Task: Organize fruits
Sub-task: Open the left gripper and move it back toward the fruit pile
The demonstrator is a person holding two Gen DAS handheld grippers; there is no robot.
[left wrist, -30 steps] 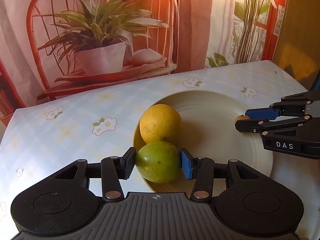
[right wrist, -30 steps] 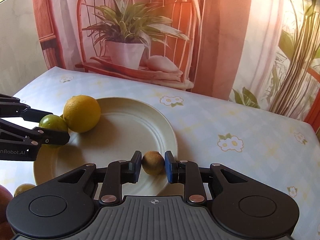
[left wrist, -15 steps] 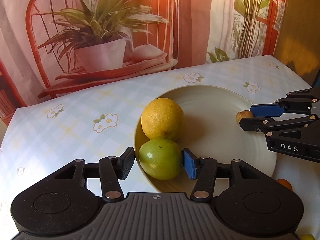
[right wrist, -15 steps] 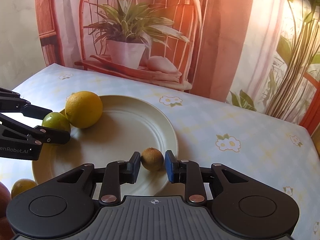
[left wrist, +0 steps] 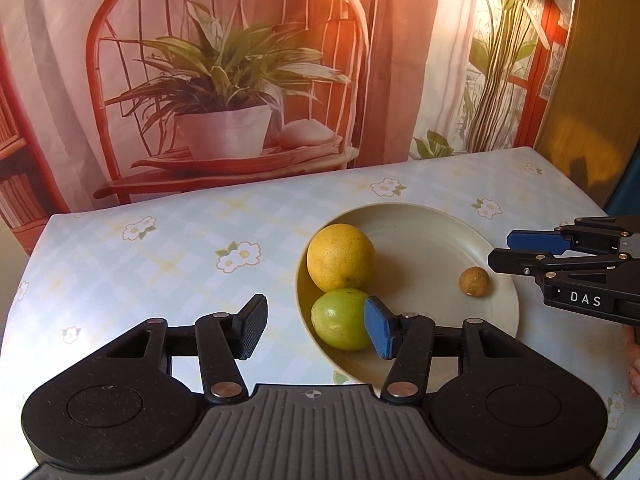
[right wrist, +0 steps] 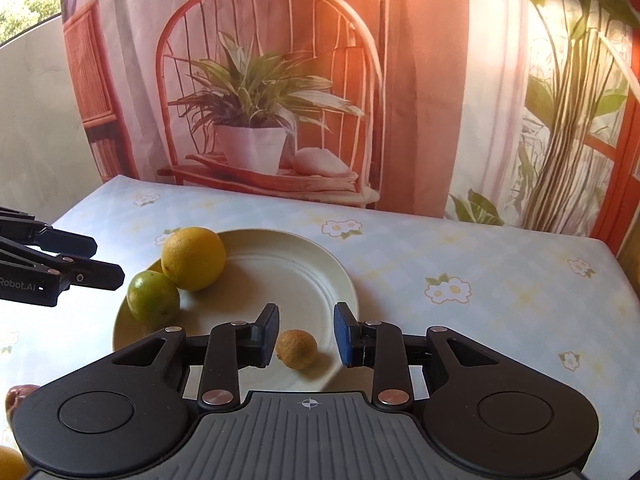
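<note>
Three fruits sit on cream plate (right wrist: 344, 280): big yellow orange (right wrist: 193, 258), green lime (left wrist: 340, 323) touching it, little brown fruit (right wrist: 297, 349) near front rim. Left gripper (left wrist: 316, 326) open, holds nothing. Right gripper (right wrist: 306, 334) open around brown fruit, not squeezing. Step looks like letting go. Next: fetch more fruit off table.

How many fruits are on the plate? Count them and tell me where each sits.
3 on the plate: the yellow fruit at its far left edge, the green fruit against it, nearer, and the small brown fruit alone near the front rim. None seem hidden.
</note>
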